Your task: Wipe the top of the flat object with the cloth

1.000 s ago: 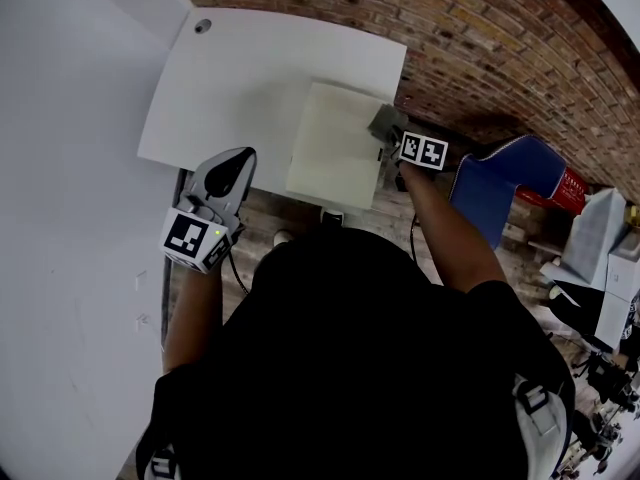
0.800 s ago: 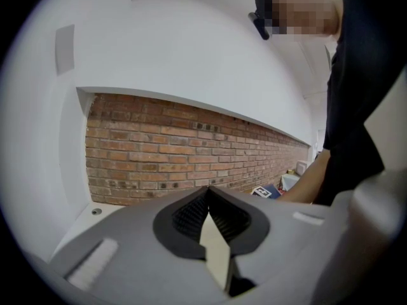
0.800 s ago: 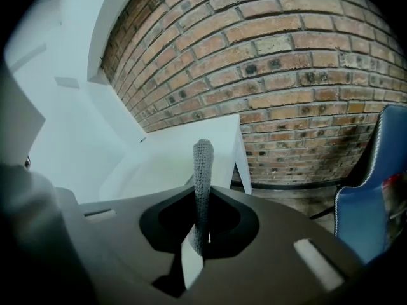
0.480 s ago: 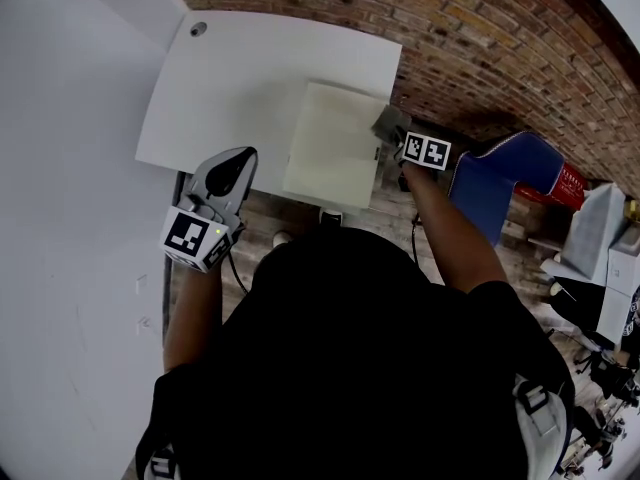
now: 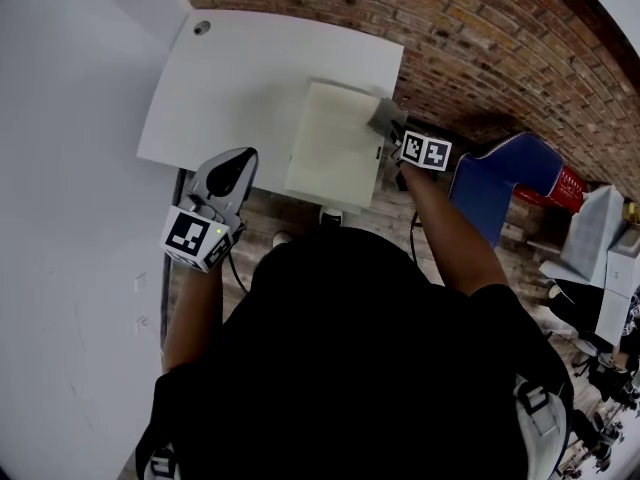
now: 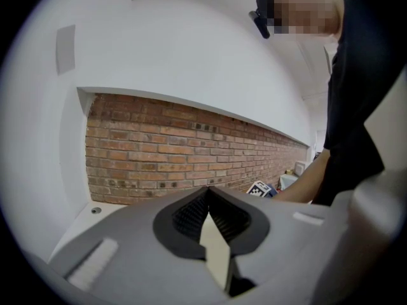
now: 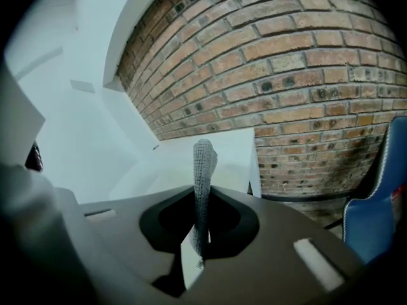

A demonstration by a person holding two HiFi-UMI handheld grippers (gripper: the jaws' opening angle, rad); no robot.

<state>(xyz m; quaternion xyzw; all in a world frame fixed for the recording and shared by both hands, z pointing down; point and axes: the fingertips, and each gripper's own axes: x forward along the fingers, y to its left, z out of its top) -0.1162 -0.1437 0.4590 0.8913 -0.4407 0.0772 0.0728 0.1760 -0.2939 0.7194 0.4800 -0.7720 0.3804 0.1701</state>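
Observation:
A cream flat object [image 5: 335, 148] lies on the white table [image 5: 230, 78], near its front right corner. A grey knitted cloth [image 5: 385, 118] rests on the object's right edge. My right gripper [image 5: 393, 136] is shut on it. In the right gripper view the cloth [image 7: 203, 170] stands up from between the closed jaws. My left gripper [image 5: 232, 168] hovers at the table's front edge, left of the flat object. In the left gripper view its jaws [image 6: 208, 199] meet with nothing between them.
A brick wall [image 5: 480, 38] runs behind and to the right of the table. A blue chair [image 5: 505, 183] stands to the right of my right arm. A white wall [image 5: 70, 118] borders the table's left side. A round cable hole [image 5: 203, 26] sits in the far left corner.
The cloth and my right gripper have shifted only slightly along the flat object's right edge. My left gripper has stayed where it was.

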